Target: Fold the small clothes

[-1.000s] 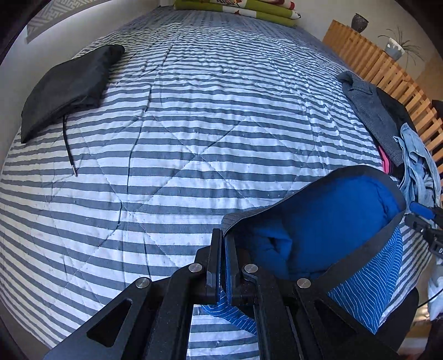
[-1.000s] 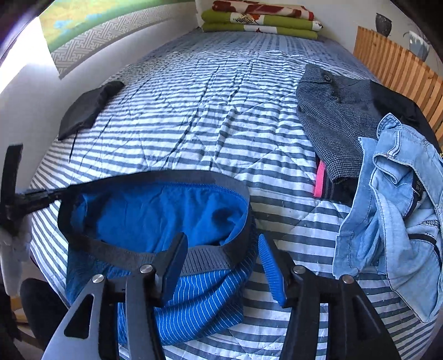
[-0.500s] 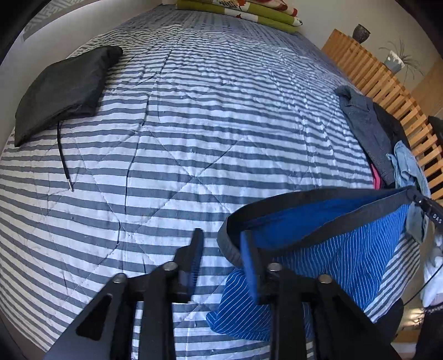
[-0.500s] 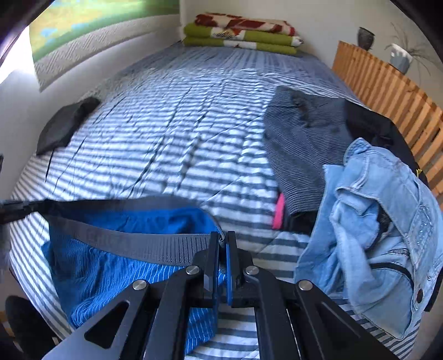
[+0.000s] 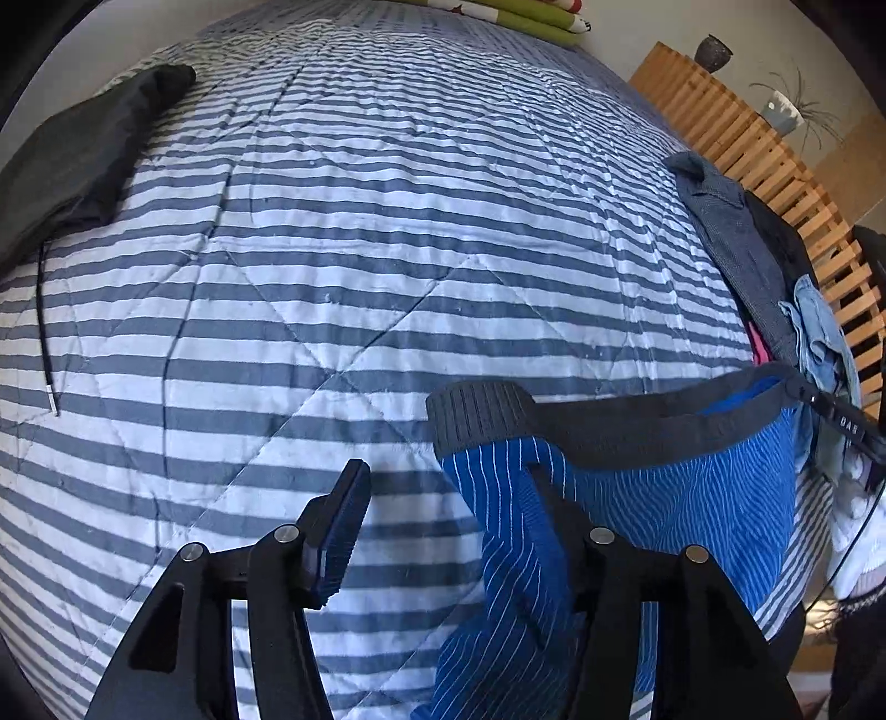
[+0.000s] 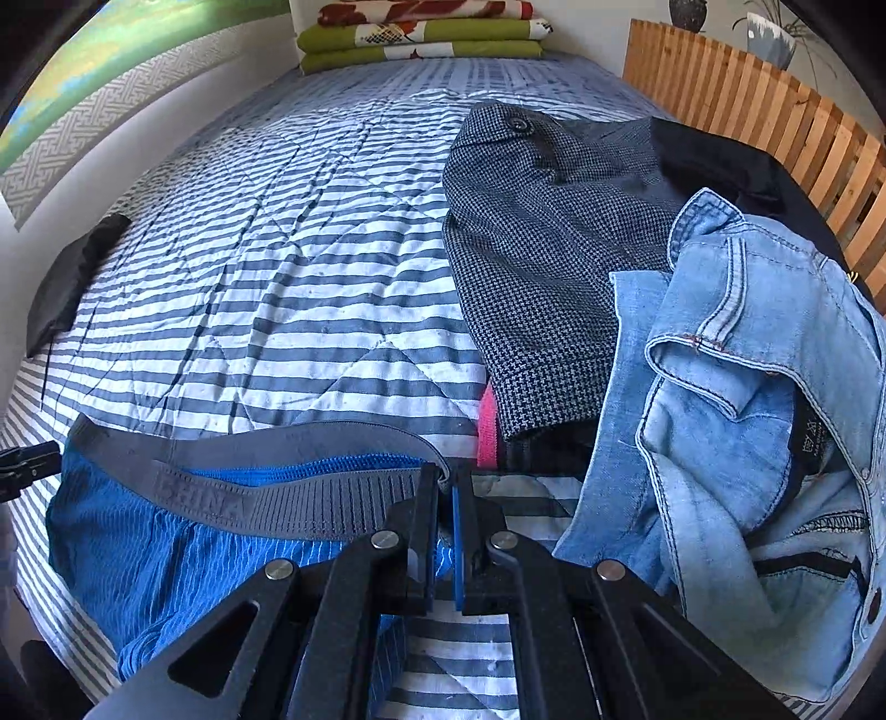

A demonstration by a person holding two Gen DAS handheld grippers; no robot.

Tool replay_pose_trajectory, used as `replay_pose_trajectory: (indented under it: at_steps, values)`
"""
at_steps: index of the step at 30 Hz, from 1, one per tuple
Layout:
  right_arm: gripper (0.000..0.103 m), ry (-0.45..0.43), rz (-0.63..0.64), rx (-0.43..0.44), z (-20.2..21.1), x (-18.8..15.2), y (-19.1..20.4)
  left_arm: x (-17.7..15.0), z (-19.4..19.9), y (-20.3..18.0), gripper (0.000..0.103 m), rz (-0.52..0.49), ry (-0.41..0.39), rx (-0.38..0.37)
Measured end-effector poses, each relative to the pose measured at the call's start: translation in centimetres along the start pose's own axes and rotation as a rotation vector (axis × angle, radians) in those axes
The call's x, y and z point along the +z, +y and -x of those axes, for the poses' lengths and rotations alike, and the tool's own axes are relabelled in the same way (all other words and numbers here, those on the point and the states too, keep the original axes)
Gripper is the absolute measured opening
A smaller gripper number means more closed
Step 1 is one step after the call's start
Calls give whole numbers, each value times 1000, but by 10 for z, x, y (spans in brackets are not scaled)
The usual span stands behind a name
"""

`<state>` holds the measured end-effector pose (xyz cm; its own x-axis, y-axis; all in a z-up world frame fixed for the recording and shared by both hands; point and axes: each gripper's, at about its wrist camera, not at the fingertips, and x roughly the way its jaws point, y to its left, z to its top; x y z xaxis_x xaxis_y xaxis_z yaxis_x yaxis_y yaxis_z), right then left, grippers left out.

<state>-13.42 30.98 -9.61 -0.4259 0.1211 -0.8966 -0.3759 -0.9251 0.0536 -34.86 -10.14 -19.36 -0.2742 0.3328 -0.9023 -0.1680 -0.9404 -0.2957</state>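
Observation:
Blue pinstriped underwear (image 5: 692,498) with a dark grey waistband (image 6: 310,498) hangs stretched over the near edge of the striped bed. In the right wrist view my right gripper (image 6: 446,487) is shut on the right end of that waistband. My left gripper (image 5: 443,476) is open wide; the waistband's left corner (image 5: 476,410) sits just above its fingertips and blue cloth drapes around its right finger (image 5: 554,515). The left finger (image 5: 340,526) is bare. The right gripper's tip (image 5: 841,423) shows at the far right of the left wrist view.
A striped quilt (image 5: 360,249) covers the bed. On its right side lie a grey houndstooth garment (image 6: 542,249), light denim (image 6: 747,415) and something pink (image 6: 488,426). A black pouch (image 5: 83,160) lies at the left. Folded green bedding (image 6: 421,41) is at the head, a wooden slat rail (image 6: 747,105) to the right.
My left gripper, shut on the waistband a second ago, has opened wide. My right gripper has shut on the waistband's other end, and the band is now pulled out longer.

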Motion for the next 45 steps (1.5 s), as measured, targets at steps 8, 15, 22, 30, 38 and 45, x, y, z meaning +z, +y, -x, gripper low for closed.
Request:
replay_pose_trajectory:
  at_steps: [8, 15, 22, 30, 38, 45]
  values:
    - [4, 19, 4, 17, -9, 3, 2, 12, -3, -4, 55, 59, -12, -95]
    - [4, 23, -2, 24, -12, 8, 7, 16, 20, -4, 68, 59, -41, -75]
    - [4, 43, -4, 21, -20, 7, 11, 23, -9, -25, 42, 8, 43, -10]
    - [11, 27, -41, 70, -21, 13, 2, 5, 9, 14, 62, 20, 15, 111]
    - [41, -50, -64, 171, -4, 9, -15, 22, 25, 7, 62, 15, -14, 43]
    - [42, -50, -43, 168, -2, 8, -25, 17, -4, 8, 7, 33, -3, 74]
